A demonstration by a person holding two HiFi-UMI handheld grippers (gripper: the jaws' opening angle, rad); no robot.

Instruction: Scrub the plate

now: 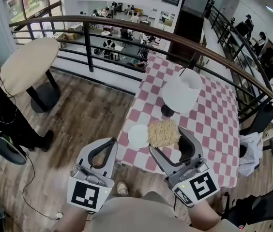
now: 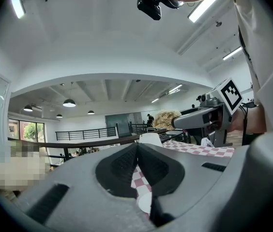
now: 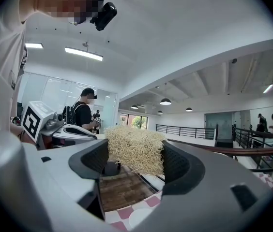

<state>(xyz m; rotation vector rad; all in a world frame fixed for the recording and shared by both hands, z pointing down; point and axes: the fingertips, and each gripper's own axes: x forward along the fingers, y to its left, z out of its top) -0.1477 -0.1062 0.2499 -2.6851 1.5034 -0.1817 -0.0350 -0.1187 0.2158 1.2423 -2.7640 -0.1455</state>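
The right claw (image 1: 166,140) is clamped on a straw-coloured scrub pad (image 1: 163,132), raised over the table (image 1: 209,124). The white plate (image 1: 137,136) lies at its 9 o'clock. The left claw (image 1: 108,146) is closed, empty. I judge scrubbing not yet begun; next the pad must go down onto the plate.

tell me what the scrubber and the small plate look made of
The scrubber looks like dry plant fibre: straw-coloured, matte, a tangle of thin strands, clamped in the right gripper. The plate is plain white and smooth; ceramic or plastic, can't tell.
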